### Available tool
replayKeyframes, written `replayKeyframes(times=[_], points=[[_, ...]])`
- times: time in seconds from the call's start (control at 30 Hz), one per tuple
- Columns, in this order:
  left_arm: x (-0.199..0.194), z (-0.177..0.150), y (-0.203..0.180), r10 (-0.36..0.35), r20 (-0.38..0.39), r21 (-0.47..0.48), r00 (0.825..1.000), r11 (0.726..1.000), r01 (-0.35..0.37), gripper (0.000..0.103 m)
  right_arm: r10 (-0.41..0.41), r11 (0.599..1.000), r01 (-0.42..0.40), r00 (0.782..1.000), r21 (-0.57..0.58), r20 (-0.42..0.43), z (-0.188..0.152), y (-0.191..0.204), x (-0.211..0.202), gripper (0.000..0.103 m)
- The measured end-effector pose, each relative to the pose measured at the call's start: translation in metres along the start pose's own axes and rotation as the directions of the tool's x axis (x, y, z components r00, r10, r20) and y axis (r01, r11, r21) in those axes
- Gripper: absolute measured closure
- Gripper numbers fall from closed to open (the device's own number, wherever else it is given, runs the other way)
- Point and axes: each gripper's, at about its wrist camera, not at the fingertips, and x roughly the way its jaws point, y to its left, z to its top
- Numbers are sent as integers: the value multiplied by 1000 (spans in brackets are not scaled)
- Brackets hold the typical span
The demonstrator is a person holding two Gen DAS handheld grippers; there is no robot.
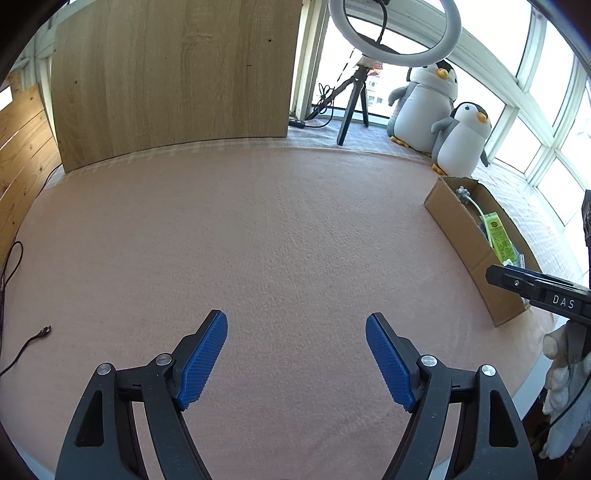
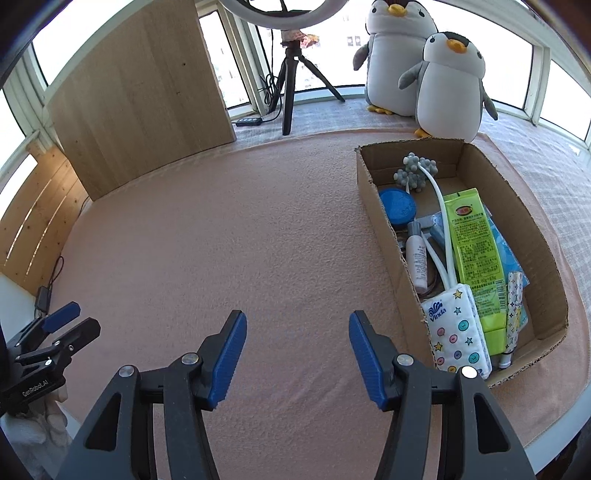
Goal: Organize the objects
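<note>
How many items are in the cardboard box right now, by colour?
In the cardboard box, as far as visible:
Blue: 1, round tin
Green: 1, packet
White: 2, tissue pack and bottle
Grey: 1, bobbly massager
Patterned: 1, tube
Total: 6; others underneath are hidden.

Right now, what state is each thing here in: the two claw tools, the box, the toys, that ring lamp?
Left gripper: open, empty.
Right gripper: open, empty.
Box: open-topped, holding items.
Tissue pack: in box, leaning on its near wall.
Green packet: lying flat in box.
White bottle: lying in box.
Blue lid: in box, against its left wall.
Penguins: upright behind box.
Ring lamp: on tripod; cannot tell if lit.
</note>
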Motion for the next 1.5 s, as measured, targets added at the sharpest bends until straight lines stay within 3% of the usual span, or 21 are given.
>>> replayKeyframes(times=[0.47,0.87,1.5], points=[[-39,7,38,41,83,16,996,999,-42,16,45,997,-41,998,-70,54,1,78,-7,41],[-50,8,57,51,100,-2,994,999,-51,12,42,991,-33,997,-133,65,-7,117,-5,36],[-43,19,45,66,89,27,994,997,-69,11,29,993,-17,994,-114,102,6,106,-9,35]])
